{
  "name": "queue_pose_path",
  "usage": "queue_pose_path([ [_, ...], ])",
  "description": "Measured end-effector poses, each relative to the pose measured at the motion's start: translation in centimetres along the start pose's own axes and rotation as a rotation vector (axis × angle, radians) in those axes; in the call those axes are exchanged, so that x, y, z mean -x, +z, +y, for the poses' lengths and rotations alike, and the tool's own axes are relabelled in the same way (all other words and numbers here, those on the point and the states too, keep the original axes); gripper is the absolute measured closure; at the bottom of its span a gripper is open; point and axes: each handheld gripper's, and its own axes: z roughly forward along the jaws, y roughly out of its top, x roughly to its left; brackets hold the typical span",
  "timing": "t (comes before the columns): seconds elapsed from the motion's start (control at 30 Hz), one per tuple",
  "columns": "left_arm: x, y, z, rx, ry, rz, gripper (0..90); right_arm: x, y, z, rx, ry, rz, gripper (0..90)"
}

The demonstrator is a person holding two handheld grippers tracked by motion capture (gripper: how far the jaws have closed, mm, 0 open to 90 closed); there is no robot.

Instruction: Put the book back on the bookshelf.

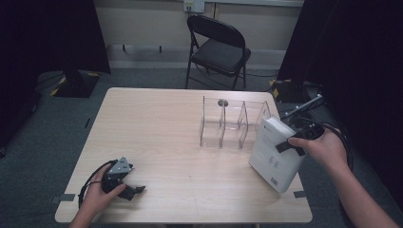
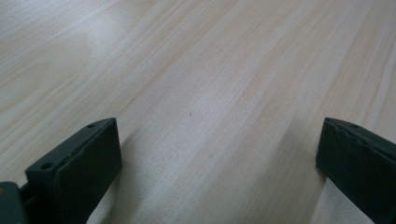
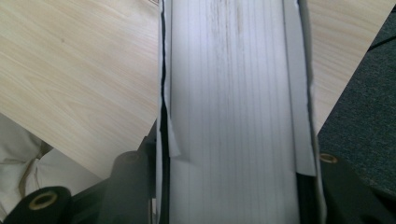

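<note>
A thick white book point(image 1: 275, 154) stands tilted on its lower edge near the table's right front corner. My right gripper point(image 1: 297, 142) is shut on its top, one jaw on each cover. In the right gripper view the book's page edges point(image 3: 233, 112) run straight up between my two black jaws. Just behind the book stands a clear acrylic rack point(image 1: 233, 123) with upright dividers. My left gripper point(image 1: 133, 191) rests low over the table's front left part, held in a hand. Its jaws stand wide apart over bare wood point(image 2: 210, 116) with nothing between them.
The light wooden table point(image 1: 157, 128) has bare room across its left and middle. A black folding chair point(image 1: 218, 47) stands behind the far edge. Dark curtains hang at both sides, and cables lie on the grey carpet point(image 1: 47, 123).
</note>
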Motion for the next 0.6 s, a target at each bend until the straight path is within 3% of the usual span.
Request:
queue_pose_path([
  [0.6,0.0,0.0,0.0,-0.004,0.002,-0.002,0.0,0.1,0.1,1.2,0.006,0.013,-0.024,52.5],
])
